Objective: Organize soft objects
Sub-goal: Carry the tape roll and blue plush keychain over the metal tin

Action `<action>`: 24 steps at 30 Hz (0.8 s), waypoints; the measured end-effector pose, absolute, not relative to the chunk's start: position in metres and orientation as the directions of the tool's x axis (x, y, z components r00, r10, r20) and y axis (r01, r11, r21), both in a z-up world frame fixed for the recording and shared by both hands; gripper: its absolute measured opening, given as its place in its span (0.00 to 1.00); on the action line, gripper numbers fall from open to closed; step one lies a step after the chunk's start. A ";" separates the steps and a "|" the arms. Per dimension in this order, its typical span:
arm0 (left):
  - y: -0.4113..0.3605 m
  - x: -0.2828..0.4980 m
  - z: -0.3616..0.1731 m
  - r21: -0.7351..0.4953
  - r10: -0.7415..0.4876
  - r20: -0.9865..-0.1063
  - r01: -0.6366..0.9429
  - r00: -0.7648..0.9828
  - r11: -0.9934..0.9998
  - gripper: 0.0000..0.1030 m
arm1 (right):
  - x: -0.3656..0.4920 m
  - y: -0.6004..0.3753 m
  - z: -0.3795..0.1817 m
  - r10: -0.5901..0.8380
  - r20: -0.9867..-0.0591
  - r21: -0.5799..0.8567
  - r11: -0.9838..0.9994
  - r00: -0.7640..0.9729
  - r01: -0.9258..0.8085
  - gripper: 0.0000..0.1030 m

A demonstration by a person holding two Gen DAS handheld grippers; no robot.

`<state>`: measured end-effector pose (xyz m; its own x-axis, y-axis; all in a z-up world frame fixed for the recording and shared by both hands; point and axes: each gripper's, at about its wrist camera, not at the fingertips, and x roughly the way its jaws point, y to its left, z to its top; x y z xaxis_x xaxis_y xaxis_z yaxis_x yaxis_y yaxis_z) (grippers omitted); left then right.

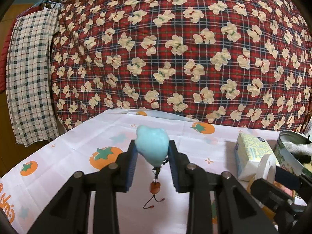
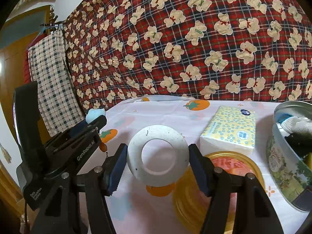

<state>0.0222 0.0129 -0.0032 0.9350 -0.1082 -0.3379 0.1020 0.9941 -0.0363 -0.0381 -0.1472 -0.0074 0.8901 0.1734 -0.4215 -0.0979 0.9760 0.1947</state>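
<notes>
My left gripper (image 1: 152, 150) is shut on a light blue plush toy (image 1: 153, 146) and holds it above the table; a cord with an orange bead (image 1: 155, 187) hangs from it. The left gripper and toy also show in the right wrist view (image 2: 95, 115) at the left. My right gripper (image 2: 158, 156) is shut on a white foam ring (image 2: 158, 154), held above the table. The ring shows in the left wrist view (image 1: 266, 165) too. A round tin (image 2: 282, 165) at the right holds white and dark soft things (image 2: 298, 126).
A tissue pack (image 2: 230, 130) lies on the persimmon-print tablecloth (image 2: 136, 117). A gold tin lid (image 2: 230, 161) lies under my right gripper. A red plaid bear quilt (image 1: 175, 48) rises behind the table. A checked cloth (image 1: 29, 78) hangs at the left.
</notes>
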 end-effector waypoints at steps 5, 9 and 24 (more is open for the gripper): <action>0.010 0.013 -0.003 -0.054 -0.119 -0.343 0.107 0.932 0.993 0.29 | -0.051 -0.154 -0.006 0.163 -0.401 0.174 0.980 0.901 -0.100 0.63; 0.008 0.007 -0.005 -0.078 -0.138 -0.363 0.118 0.922 0.990 0.29 | -0.062 -0.160 -0.005 0.154 -0.389 0.154 0.983 0.908 -0.101 0.63; -0.021 -0.025 -0.008 -0.139 -0.233 -0.397 0.193 0.888 0.971 0.29 | -0.107 -0.196 -0.001 0.078 -0.335 0.118 0.992 0.939 -0.040 0.63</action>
<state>-0.0250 -0.0206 -0.0084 0.8876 -0.2335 -0.3971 0.1931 0.9712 -0.1394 -0.1065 -0.1960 -0.0009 0.9389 0.0778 -0.3352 -0.0400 0.9922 0.1181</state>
